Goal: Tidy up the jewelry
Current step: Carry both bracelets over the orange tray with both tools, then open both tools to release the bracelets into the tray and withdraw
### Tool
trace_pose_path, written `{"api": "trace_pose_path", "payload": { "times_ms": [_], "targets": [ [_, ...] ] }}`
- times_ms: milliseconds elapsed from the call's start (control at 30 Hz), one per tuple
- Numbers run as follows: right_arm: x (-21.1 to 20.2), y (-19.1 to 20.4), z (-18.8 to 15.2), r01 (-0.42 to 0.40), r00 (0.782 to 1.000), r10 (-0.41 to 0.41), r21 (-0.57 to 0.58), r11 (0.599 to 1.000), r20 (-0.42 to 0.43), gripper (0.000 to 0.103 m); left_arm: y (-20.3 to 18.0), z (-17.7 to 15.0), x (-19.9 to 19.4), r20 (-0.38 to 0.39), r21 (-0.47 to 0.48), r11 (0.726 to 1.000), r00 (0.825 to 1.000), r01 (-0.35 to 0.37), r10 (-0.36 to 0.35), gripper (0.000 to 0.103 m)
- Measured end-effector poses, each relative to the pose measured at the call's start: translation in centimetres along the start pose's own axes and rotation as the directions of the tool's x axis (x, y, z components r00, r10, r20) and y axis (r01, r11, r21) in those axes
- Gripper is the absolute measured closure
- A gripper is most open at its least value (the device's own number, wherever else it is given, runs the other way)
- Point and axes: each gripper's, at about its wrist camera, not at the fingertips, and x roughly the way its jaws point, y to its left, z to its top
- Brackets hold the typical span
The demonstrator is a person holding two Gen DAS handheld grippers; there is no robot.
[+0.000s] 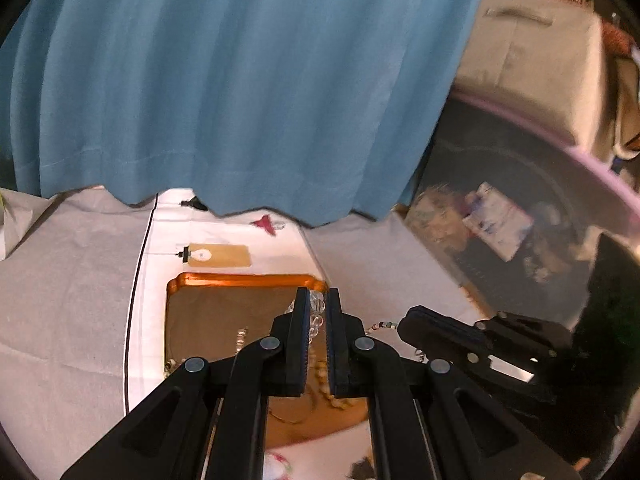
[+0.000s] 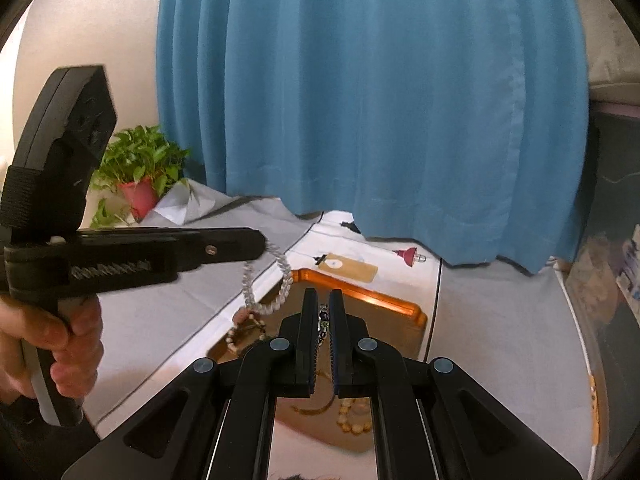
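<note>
My left gripper (image 1: 318,294) is shut on a clear-bead bracelet (image 1: 316,312), which hangs in a loop (image 2: 280,276) from its tip (image 2: 260,244) above the tray's left corner. My right gripper (image 2: 323,294) is shut on a thin chain of small coloured beads (image 2: 323,320); in the left wrist view that chain (image 1: 382,325) trails from its tip (image 1: 402,328). Both hang over an orange tray (image 1: 240,279) (image 2: 372,296) with a mirror-like floor. In the tray lie a pearl strand (image 2: 352,420), a gold chain (image 2: 316,406) and a brown bead bracelet (image 2: 244,332).
A blue curtain (image 2: 360,100) hangs behind the cloth-covered table. A tan tag (image 1: 218,256) and a red ornament (image 1: 264,224) lie beyond the tray. A potted plant (image 2: 140,196) stands far left. A purple-rimmed bin (image 1: 520,240) of clutter is right. A hand (image 2: 60,340) holds the left gripper.
</note>
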Motion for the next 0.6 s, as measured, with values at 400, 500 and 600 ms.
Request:
{"api": "trace_pose_path", "payload": {
  "times_ms": [400, 500, 600],
  "targets": [
    [10.1, -2.4, -4.1, -0.055, 0.984, 0.071, 0.101, 0.993, -0.162, 0.098, 5.7, -2.3, 9.5, -0.167, -0.039, 0.981, 0.97, -0.188, 0.179, 0.098],
    [11.9, -2.8, -5.0, -0.057, 0.977, 0.082, 0.131, 0.99, -0.197, 0.098, 6.8, -3.0, 10.5, -0.194, -0.029, 0.977, 0.96, -0.213, 0.204, 0.098],
    [13.6, -2.9, -5.8, -0.05, 0.968, 0.085, 0.15, 0.987, -0.237, 0.098, 7.5, -3.7, 11.5, -0.223, 0.006, 0.967, 0.943, -0.253, 0.248, 0.098]
  ]
}}
